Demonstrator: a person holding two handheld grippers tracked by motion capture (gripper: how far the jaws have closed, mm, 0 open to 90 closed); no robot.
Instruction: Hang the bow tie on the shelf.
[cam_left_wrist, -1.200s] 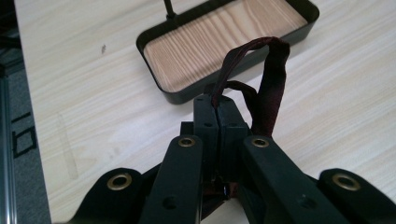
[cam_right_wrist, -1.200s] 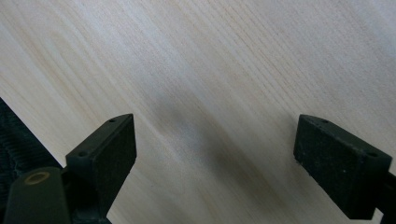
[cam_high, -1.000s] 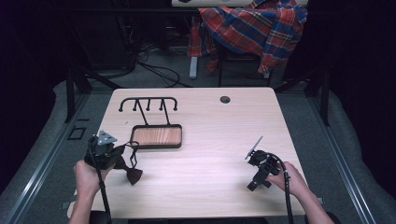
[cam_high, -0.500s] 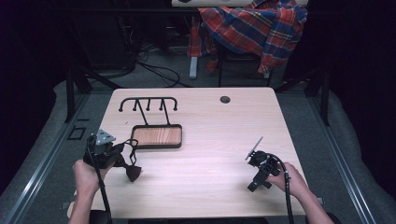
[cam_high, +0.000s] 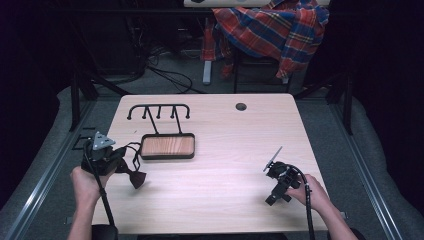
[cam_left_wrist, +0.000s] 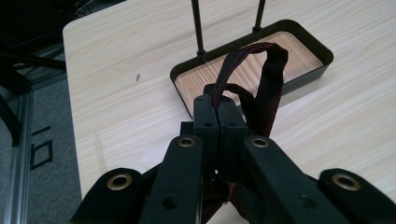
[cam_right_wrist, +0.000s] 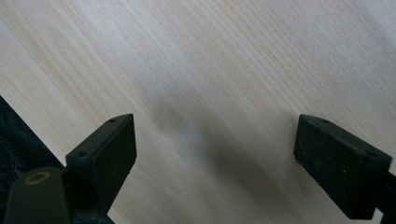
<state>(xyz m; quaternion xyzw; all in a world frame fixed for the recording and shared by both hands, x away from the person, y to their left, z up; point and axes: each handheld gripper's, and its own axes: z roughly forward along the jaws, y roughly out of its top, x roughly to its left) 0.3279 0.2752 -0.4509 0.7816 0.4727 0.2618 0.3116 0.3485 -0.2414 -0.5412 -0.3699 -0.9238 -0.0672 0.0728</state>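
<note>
Near table's left edge: left gripper (cam_left_wrist: 218, 122) clamps dark strap (cam_left_wrist: 271, 79) | right gripper (cam_right_wrist: 215, 154) wide, empty

— Where's your left gripper (cam_left_wrist: 218, 122) right now?

— In your left hand (cam_high: 86, 181) at the table's near left edge, jaws pressed together on a dark red strap (cam_left_wrist: 271, 79), forearm coming up from the bottom of the high view.

— And your right gripper (cam_right_wrist: 229, 154)?

— Your right hand (cam_high: 311, 192) holds it low over the near right of the table, jaws spread wide apart with nothing between them.
</note>
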